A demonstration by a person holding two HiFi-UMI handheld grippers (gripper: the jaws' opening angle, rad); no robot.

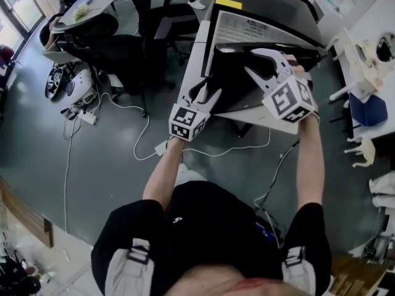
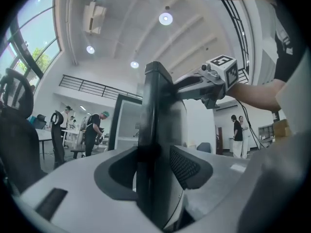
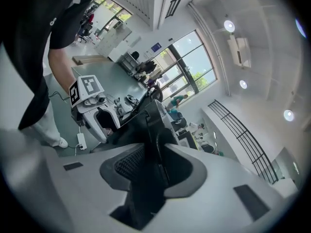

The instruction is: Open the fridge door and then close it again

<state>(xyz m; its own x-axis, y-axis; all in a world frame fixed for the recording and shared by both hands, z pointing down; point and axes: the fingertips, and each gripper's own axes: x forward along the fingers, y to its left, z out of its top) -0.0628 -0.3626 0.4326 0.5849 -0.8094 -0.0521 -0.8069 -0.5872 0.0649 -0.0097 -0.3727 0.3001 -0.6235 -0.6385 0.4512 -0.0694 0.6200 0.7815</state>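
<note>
In the head view, the fridge (image 1: 265, 26) stands just ahead with its door (image 1: 231, 78) swung out from it. The left gripper (image 1: 208, 95) and right gripper (image 1: 254, 63) reach onto that door from opposite sides. In the left gripper view, the door's (image 2: 158, 130) dark edge fills the gap, and the wide-set jaws press on it from both sides. The right gripper (image 2: 187, 89) bites the same slab farther up. In the right gripper view, its jaws clamp the door (image 3: 148, 125) at a middling width. I judge the swing is under way (opening or closing, I cannot tell which). The next move calls for a steady two-handed arc, with both grips kept square on the door.
</note>
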